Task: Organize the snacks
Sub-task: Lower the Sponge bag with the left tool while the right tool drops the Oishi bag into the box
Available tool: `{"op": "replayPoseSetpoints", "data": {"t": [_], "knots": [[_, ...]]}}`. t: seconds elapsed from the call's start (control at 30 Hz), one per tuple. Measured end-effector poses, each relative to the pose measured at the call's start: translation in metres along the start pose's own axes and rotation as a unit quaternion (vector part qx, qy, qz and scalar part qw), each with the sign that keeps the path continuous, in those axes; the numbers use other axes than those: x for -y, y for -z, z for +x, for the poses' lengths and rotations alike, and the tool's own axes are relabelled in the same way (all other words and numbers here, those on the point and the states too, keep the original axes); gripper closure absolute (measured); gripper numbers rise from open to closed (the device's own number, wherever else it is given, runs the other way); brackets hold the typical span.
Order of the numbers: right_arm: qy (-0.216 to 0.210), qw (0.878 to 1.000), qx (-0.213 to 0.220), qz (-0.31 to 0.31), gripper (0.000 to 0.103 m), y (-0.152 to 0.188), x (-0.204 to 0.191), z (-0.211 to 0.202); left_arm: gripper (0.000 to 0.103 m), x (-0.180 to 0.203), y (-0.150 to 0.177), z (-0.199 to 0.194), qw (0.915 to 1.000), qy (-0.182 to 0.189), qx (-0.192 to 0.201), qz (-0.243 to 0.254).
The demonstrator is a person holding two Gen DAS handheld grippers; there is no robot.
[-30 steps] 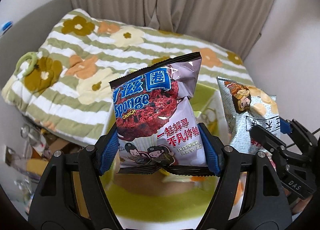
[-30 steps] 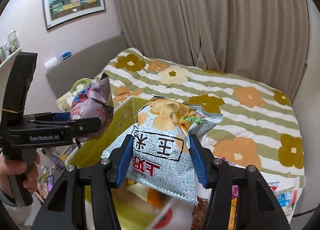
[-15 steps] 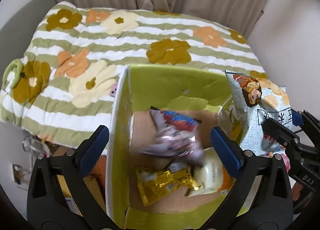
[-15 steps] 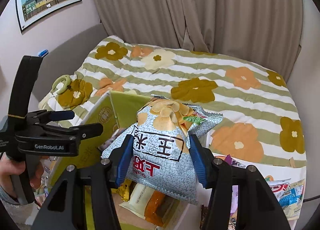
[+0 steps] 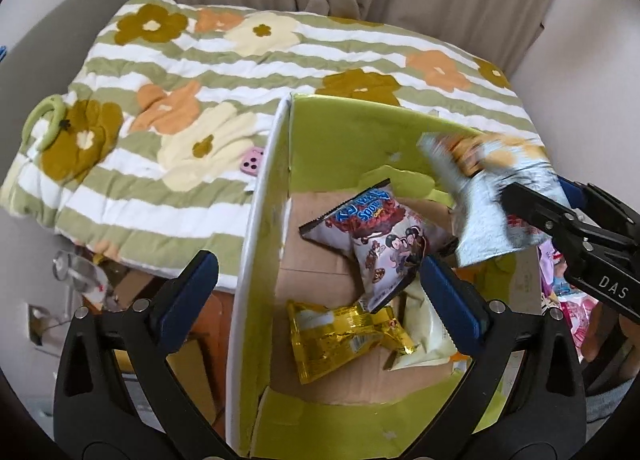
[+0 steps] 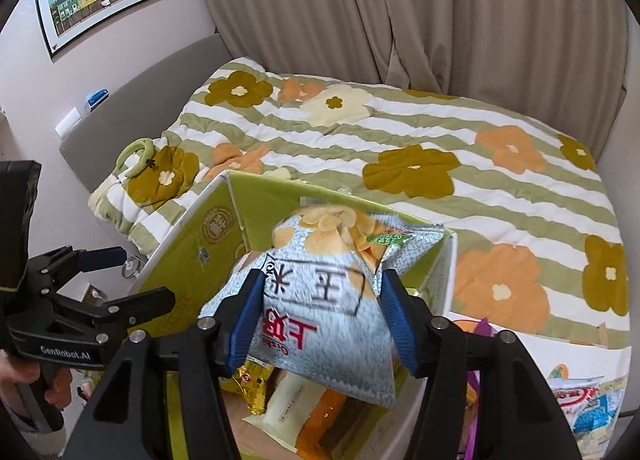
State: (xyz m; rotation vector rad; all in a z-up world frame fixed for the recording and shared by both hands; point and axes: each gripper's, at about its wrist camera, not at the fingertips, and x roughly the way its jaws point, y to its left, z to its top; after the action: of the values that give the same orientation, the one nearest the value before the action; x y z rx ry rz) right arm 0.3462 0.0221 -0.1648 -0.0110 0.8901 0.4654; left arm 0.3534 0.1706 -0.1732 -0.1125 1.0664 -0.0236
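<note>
Pale-blue crinkled chip bag (image 6: 320, 304): gripped by right gripper (image 6: 322, 316) above green cardboard box (image 5: 276, 188); left gripper (image 5: 320, 288) released, empty. Next, likely: lower, release.

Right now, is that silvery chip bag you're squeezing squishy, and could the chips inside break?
Probably squishy: the chip bag bulges above the right hand-held gripper, pinched in where the pads press. It looks puffy, so likely light. The chips could crack if squeezed harder. The shiny film may be a bit slippery.
</note>
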Motion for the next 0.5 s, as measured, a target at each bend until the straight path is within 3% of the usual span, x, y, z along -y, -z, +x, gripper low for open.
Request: {"op": "replayPoseSetpoints", "data": {"t": [0.03, 0.07, 0.13, 0.33, 0.5], "knots": [[-0.004, 1.000, 0.000, 0.003, 0.037, 0.000, 0.001, 0.002, 0.003, 0.001, 0.001, 0.000, 1.0000, 0.001, -0.001, 0.001], [-0.004, 1.000, 0.002, 0.006, 0.019, 0.000, 0.001, 0.003, 0.003, 0.002, 0.003, -0.001, 1.0000, -0.001, -0.001, 0.003], [-0.010, 1.000, 0.007, 0.012, 0.000, 0.003, 0.002, 0.002, 0.003, 0.003, 0.006, -0.002, 1.0000, -0.005, 0.000, 0.007], [-0.014, 1.000, 0.009, 0.009, 0.000, 0.017, -0.004, -0.007, 0.003, 0.006, 0.018, -0.007, 0.9998, -0.019, -0.001, 0.009], [-0.006, 1.000, 0.018, 0.000, 0.000, 0.018, -0.012, -0.025, 0.003, 0.009, 0.023, -0.028, 0.9990, -0.033, 0.024, 0.017]]}}
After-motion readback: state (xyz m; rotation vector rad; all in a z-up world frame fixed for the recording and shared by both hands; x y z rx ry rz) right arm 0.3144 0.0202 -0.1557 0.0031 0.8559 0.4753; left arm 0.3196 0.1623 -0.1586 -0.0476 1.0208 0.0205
